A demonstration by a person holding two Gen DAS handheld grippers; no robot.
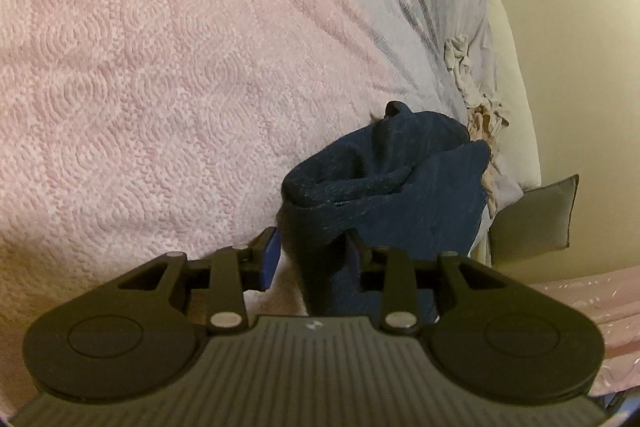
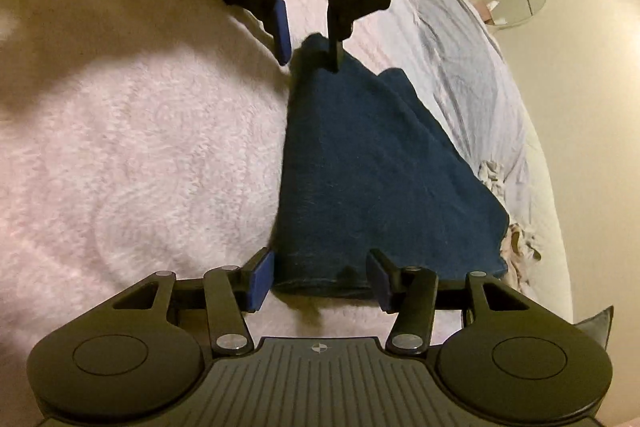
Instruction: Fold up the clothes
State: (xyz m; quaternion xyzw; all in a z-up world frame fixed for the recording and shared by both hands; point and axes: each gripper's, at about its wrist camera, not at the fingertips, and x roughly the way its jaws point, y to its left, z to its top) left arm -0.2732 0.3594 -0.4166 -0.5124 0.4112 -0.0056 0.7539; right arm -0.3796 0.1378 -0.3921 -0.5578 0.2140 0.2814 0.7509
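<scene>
Between the fingers of the right claw (image 2: 320,279), which are standing wide apart, the near hem of a navy cloth (image 2: 360,179) is sitting without being pinched. At the far end the left claw (image 2: 310,45) is coming down over the opposite corner, fingers also spread, one on each side of the bunched edge. In the left wrist view the cloth (image 1: 384,187) is rising between that claw's (image 1: 314,255) fingers, but they're gaping, not clamping. The cloth is lying doubled over in a rough triangle on the pink blanket (image 2: 140,147) of the bed. It looks soft, light and floppy, so I'd guess it's going to sag and slide; grabbing the corners or hems seems the safest bet.
</scene>
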